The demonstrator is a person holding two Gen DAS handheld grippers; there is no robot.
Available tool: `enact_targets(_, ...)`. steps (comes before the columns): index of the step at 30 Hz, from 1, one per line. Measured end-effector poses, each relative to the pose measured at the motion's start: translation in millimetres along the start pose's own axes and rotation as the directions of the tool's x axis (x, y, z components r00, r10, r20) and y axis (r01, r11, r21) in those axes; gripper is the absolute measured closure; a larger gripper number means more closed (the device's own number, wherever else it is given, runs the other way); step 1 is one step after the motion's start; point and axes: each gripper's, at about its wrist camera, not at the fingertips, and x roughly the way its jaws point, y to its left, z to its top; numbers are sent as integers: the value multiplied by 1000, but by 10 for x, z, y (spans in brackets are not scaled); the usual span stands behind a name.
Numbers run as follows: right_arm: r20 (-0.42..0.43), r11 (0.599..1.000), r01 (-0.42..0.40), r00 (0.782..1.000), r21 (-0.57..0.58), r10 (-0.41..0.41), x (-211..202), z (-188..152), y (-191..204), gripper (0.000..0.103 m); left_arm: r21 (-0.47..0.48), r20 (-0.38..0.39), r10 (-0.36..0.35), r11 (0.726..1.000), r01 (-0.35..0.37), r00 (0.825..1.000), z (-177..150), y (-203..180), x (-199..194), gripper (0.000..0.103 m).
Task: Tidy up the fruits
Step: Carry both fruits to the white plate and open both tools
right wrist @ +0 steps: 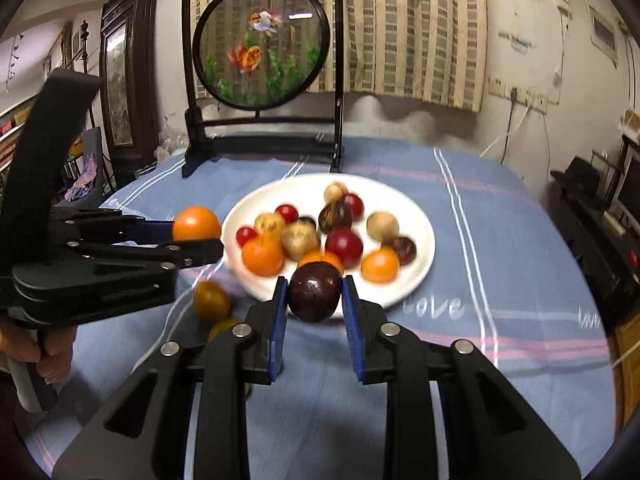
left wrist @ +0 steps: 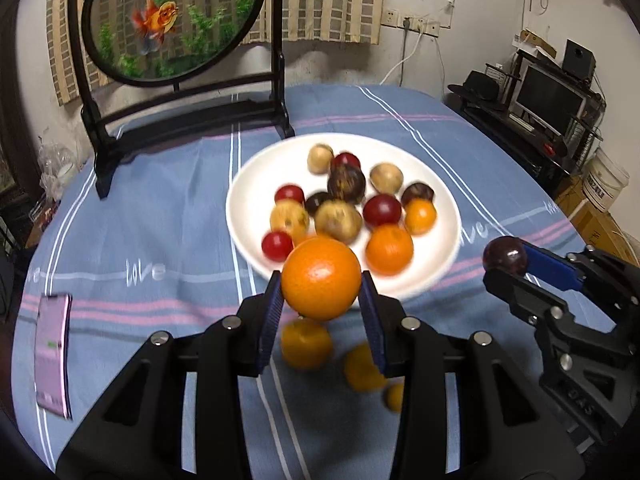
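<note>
Left gripper [left wrist: 321,304], through its own camera, clamps a big orange [left wrist: 321,278] between blue pads, held up just short of the white plate [left wrist: 248,184]. That plate is heaped with small red, tan, dark and orange fruits. Three loose oranges [left wrist: 306,343] lie on the blue tablecloth [left wrist: 160,216] on the near side of the plate.

From the right wrist, the right gripper [right wrist: 315,300] squeezes a dark plum [right wrist: 315,297] at the plate's near rim; a goldfish screen [right wrist: 262,42] stands beyond the plate.
</note>
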Motion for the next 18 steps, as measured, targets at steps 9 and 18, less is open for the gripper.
enact_targets(9, -25, 997, 70, 997, -26, -71, 556, 204, -56, 76, -41, -43, 22, 999, -24, 999, 273, 131, 510, 64)
enact_targets(18, -59, 990, 138, 989, -8, -138, 969, 196, -123, 75, -87, -52, 17, 996, -22, 999, 333, 199, 704, 59)
